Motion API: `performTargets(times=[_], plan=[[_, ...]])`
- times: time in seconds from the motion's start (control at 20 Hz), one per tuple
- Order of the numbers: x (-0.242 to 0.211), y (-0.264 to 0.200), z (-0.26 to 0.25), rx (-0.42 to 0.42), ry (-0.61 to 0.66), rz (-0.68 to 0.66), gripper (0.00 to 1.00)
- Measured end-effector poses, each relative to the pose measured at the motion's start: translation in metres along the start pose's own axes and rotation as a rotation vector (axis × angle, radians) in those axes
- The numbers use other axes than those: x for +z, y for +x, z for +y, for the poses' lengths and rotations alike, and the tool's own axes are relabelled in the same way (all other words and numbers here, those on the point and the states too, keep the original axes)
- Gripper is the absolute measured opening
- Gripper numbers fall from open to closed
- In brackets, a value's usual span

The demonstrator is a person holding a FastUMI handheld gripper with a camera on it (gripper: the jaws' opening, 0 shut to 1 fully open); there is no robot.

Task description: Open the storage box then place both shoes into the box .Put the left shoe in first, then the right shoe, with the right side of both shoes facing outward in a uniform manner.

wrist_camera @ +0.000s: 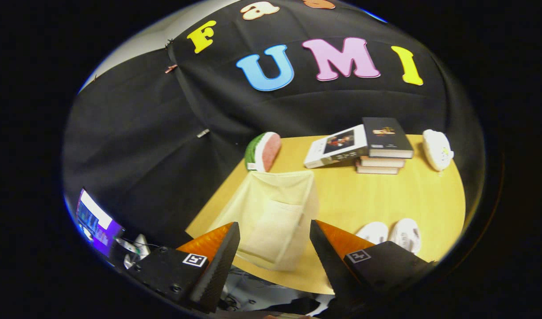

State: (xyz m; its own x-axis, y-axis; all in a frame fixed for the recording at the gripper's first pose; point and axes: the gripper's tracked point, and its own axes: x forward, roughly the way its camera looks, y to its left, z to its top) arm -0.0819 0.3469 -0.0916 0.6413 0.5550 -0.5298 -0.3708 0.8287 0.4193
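Gripper (274,248) held above the near edge of the wooden table (386,195), fingers spread wide apart with nothing between them — neither finger touches any object. A square tag sits on the body behind each finger.

Storage box (275,217), a cream fabric one with a pocket-like panel on its facing side, stands on the table just ahead of the fingers and shows in the gap between them. Its top appears covered by a soft flap; whether it is fully shut cannot be told from this angle.

Taking the box as reference:
- Two white shoes (390,232) lie side by side on the table to the right of the box, near the table's front edge, just beyond the right-hand finger. They are close together, possibly touching. Which is left and which is right cannot be told.
- A watermelon-slice plush (263,152) rests directly behind the box, at the table's far left corner against the black cloth wall.
- A stack of books (381,150) lies behind and to the right of the box — a white-covered book (337,146) leans against its left side, a dark-covered one lies on top.
- A white plush toy (437,149) sits further right, beyond the books.
- A lit screen (96,221) shows off the table, well to the left of the box.
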Motion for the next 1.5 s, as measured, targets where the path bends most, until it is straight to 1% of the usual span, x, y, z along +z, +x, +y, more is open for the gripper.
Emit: performTargets(times=[0.15,0.25,0.3,0.45,0.55,0.6,0.65,0.7,0.75,0.8,0.85,0.95,1.0,1.05,1.1,1.2,1.35,1.5], plan=[[-0.043,-0.014,-0.056,-0.143,-0.034,0.045,0.97],[-0.070,-0.017,-0.088,-0.217,-0.036,0.085,0.96],[-0.084,-0.019,-0.105,-0.253,-0.033,0.101,0.94],[-0.113,-0.012,-0.137,-0.315,-0.032,0.147,0.88],[-0.133,0.002,-0.154,-0.348,-0.030,0.184,0.80],[-0.142,0.013,-0.161,-0.361,-0.019,0.200,0.73],[-0.150,0.024,-0.167,-0.372,0.001,0.214,0.69],[-0.155,0.035,-0.173,-0.383,0.014,0.221,0.63],[-0.160,0.045,-0.182,-0.407,0.015,0.239,0.60],[-0.166,0.056,-0.190,-0.421,0.025,0.253,0.54],[-0.167,0.062,-0.194,-0.440,0.045,0.253,0.52],[-0.158,0.081,-0.204,-0.474,0.101,0.200,0.46],[-0.156,0.087,-0.210,-0.498,0.115,0.186,0.35],[-0.158,0.089,-0.211,-0.508,0.135,0.196,0.23],[-0.159,0.091,-0.211,-0.516,0.157,0.184,0.14],[-0.158,0.090,-0.208,-0.501,0.196,0.189,0.09],[-0.150,0.081,-0.200,-0.466,0.283,0.180,0.07],[-0.129,0.065,-0.193,-0.447,0.290,0.148,0.05]])
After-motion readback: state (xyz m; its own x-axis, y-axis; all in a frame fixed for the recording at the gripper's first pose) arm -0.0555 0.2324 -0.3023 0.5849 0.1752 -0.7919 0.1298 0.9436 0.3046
